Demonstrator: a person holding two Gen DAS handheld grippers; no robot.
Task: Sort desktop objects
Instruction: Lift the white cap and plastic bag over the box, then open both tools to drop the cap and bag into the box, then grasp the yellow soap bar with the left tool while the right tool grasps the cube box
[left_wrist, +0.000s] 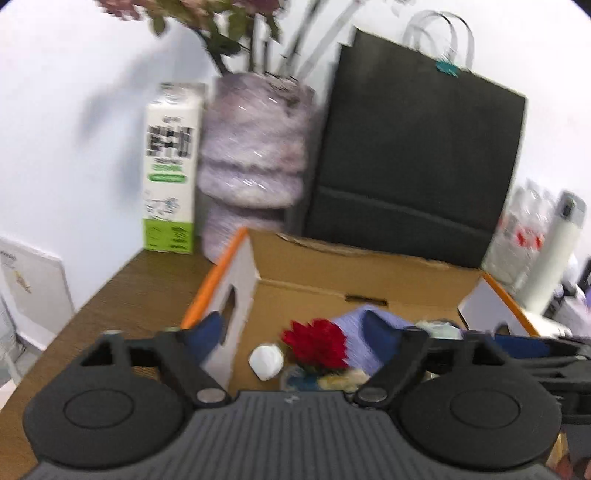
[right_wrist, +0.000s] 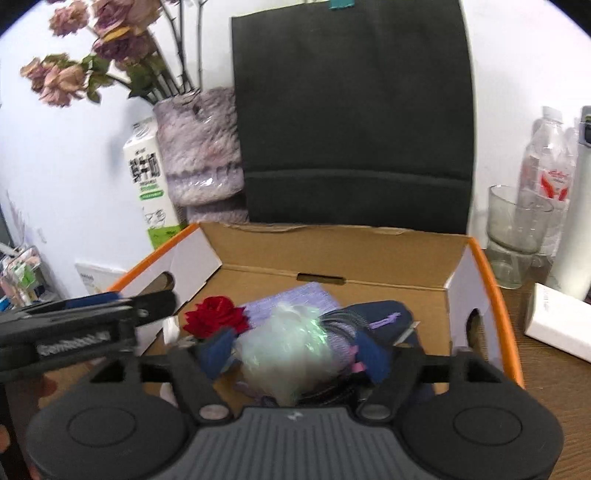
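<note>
— Cardboard box (right_wrist: 369, 254) with orange edges is sitting in the middle of both views, on the brown wooden desk (left_wrist: 122, 295). Are you seeing what is lying inside it?

— Yes. I am seeing a red flower (right_wrist: 216, 315), a lilac cloth (right_wrist: 295, 295), a whitish crinkled plastic bag (right_wrist: 291, 347) and something dark blue (right_wrist: 384, 314), all inside the box. In my left view a small white object (left_wrist: 266, 361) is lying just left of the flower.

— How are your jaws standing?

— I am holding the left gripper (left_wrist: 295, 332) with jaws wide apart, gripping nothing; its left finger is standing outside the box wall. I am holding the right gripper (right_wrist: 293, 350) wide apart too; the plastic bag is lying between its blue fingers (right_wrist: 218, 350), and I cannot tell if they are touching it.

— And behind the box?

— A black paper bag (right_wrist: 351, 129), a lilac vase (left_wrist: 255, 155) with dried flowers (right_wrist: 74, 74) and a milk carton (left_wrist: 170, 170) are standing at the white wall. At the right edge, a glass (right_wrist: 517, 236) and a water bottle (right_wrist: 550, 166) are standing.
</note>
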